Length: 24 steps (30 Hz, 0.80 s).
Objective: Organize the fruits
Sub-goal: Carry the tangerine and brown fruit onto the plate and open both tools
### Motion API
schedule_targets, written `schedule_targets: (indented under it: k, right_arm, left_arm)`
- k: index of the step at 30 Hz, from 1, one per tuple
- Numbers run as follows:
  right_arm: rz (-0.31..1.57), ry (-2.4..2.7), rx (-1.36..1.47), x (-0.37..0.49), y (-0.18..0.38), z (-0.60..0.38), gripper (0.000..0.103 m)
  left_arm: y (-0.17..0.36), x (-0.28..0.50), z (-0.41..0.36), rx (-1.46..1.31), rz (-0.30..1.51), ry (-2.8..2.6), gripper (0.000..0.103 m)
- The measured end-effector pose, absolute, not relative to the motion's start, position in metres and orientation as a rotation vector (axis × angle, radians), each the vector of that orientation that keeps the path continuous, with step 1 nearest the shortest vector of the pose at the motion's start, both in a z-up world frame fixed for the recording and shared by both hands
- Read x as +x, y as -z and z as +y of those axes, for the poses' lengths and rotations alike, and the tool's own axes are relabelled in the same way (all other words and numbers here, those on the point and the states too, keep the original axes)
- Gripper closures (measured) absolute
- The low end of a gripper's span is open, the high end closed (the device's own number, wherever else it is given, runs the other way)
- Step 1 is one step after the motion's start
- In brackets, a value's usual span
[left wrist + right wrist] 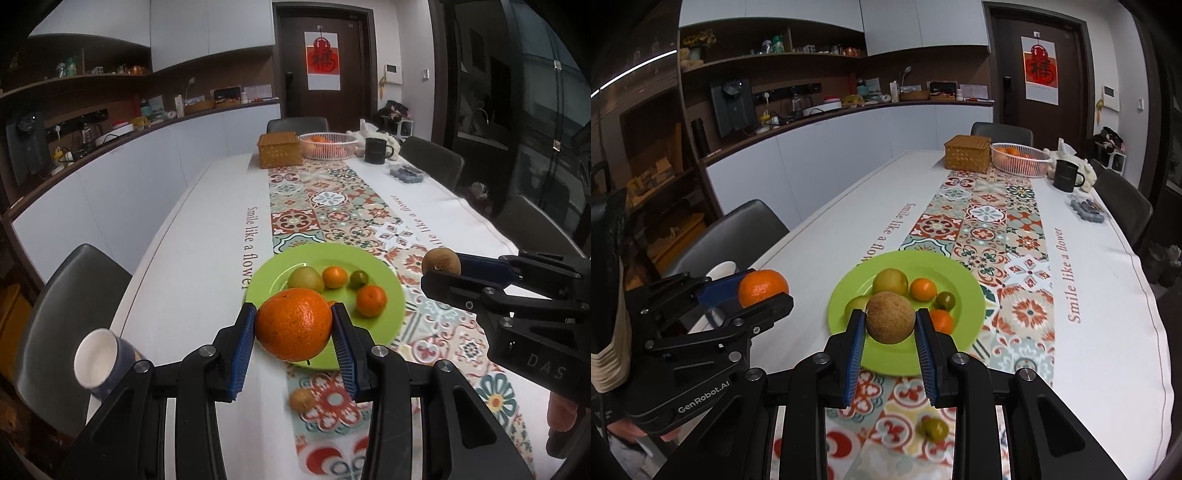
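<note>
Clamping a large orange (294, 325) between its blue pads, the left gripper (294, 330) hangs over the near rim of the green plate (395, 295). Beside it, the right gripper (890, 328) is closed on a brown round fruit (890, 317) above the same plate, which holds several small fruits. White tablecloth (1108, 295) lies open on both sides; a cup (98, 363) stands near the left table edge.

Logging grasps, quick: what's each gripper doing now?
Left gripper: closed on the large orange.
Right gripper: closed on the brown round fruit.
</note>
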State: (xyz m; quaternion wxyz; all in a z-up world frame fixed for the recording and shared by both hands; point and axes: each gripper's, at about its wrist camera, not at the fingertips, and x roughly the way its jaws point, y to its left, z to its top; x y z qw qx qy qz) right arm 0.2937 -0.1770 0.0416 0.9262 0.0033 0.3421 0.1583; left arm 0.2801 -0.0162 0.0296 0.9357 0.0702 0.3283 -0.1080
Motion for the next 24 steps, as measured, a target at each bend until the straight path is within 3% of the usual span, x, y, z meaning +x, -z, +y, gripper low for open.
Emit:
schedule_targets:
  k: [24]
  right_arm:
    - [0.849, -0.308, -0.025, 0.395, 0.03, -0.16, 0.074]
  left_arm:
    - [0.046, 0.391, -0.007, 0.15, 0.824, 0.261, 0.062]
